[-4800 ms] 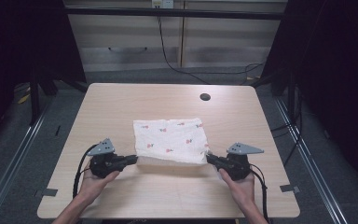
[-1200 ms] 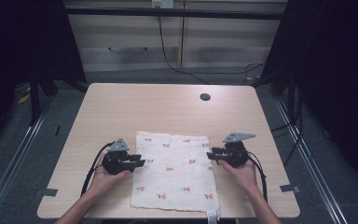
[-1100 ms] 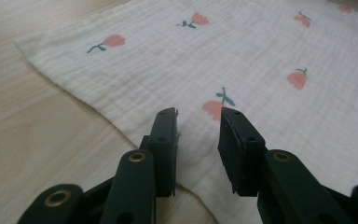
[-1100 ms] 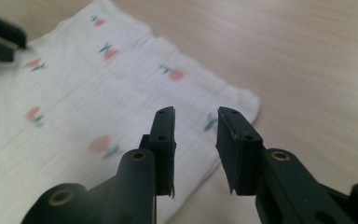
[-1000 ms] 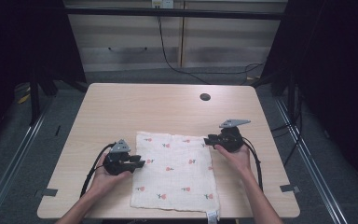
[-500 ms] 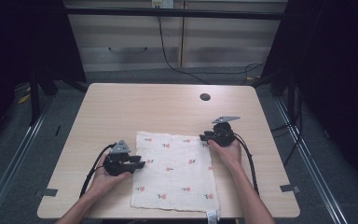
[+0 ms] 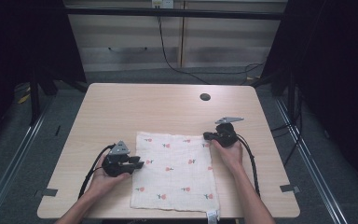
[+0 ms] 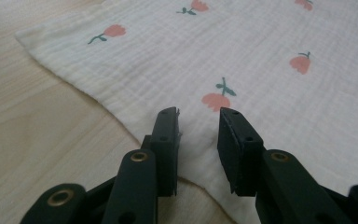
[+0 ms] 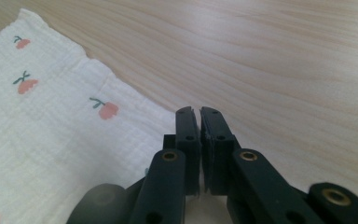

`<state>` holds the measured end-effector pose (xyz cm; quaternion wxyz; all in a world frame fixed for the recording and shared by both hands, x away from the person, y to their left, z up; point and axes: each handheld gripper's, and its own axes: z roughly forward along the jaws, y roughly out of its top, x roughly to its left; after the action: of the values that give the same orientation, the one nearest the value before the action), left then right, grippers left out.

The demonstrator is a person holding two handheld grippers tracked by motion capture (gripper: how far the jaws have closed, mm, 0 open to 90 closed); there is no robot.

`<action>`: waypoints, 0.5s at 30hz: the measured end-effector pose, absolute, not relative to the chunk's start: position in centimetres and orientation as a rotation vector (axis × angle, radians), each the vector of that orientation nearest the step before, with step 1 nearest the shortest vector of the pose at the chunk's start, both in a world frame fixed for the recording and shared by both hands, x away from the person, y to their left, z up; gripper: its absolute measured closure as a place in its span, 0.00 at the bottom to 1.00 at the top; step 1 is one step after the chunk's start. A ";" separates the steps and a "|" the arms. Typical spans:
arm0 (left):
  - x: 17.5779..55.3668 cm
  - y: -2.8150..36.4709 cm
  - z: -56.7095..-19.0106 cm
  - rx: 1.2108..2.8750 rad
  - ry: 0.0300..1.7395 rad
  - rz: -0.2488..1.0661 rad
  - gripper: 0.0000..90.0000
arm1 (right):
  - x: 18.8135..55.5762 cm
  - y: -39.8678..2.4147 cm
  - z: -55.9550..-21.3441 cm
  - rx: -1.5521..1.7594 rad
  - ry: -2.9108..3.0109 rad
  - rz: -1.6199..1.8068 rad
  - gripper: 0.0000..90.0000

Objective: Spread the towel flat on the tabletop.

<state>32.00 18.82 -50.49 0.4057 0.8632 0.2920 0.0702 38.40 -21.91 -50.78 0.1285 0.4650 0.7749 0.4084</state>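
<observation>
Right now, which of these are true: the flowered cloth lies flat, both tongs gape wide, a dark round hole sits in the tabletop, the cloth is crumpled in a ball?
1. The cloth lies spread flat on the table. True.
2. Both tongs gape wide. False: the right tongs are shut at the cloth's far right corner; the left tongs stand apart over its left edge.
3. A dark round hole sits in the tabletop. True.
4. The cloth is balled up. False: it lies spread out.
</observation>
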 end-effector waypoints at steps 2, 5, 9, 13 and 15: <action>31.8 19.0 -50.5 2.179 0.729 0.183 0.77 | 38.2 -22.1 -50.7 1.363 2.242 1.192 0.96; 31.6 19.3 -50.4 2.187 0.729 0.175 0.78 | 38.1 -22.1 -50.6 1.360 2.237 1.194 0.96; 32.1 19.6 -50.1 2.172 0.758 0.123 0.75 | 37.9 -21.9 -50.4 1.351 2.242 1.204 0.96; 32.9 20.2 -48.6 2.121 0.778 0.170 0.67 | 37.7 -21.4 -50.6 1.348 2.262 1.195 0.96; 33.7 20.7 -47.8 2.094 0.808 0.188 0.65 | 37.6 -21.2 -50.4 1.341 2.259 1.210 0.96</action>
<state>33.73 20.74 -47.76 0.4300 0.8393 0.3240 0.0752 37.65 -21.24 -50.36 0.1246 0.4600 0.7749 0.4151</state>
